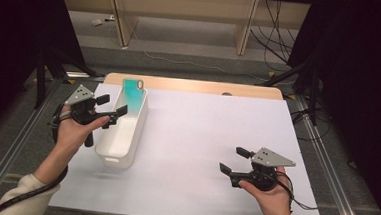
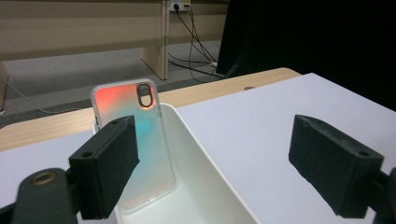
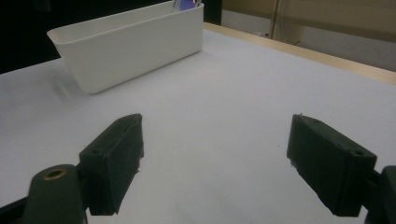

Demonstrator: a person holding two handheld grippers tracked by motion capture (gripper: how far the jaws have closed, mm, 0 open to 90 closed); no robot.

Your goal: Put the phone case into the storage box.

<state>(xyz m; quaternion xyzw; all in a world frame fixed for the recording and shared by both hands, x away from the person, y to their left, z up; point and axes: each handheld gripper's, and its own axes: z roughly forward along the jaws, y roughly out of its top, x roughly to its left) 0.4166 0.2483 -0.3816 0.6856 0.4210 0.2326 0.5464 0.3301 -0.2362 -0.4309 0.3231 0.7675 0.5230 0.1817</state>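
A long white bin (image 1: 127, 151) stands on the left part of the white table. An iridescent phone case (image 1: 133, 100) leans upright in the bin's far end; in the left gripper view the case (image 2: 135, 140) shows orange and teal with a camera cutout at its top. My left gripper (image 1: 111, 109) hovers open at the bin's left rim, short of the case, with nothing between its jaws. My right gripper (image 1: 233, 160) is open over bare table at the front right, pointing toward the bin (image 3: 126, 44).
The white sheet (image 1: 201, 138) covers most of the wooden tabletop, whose far edge (image 1: 195, 85) is bare. Beyond it are wooden furniture legs and loose cables on the floor. Metal rails run along both sides of the table.
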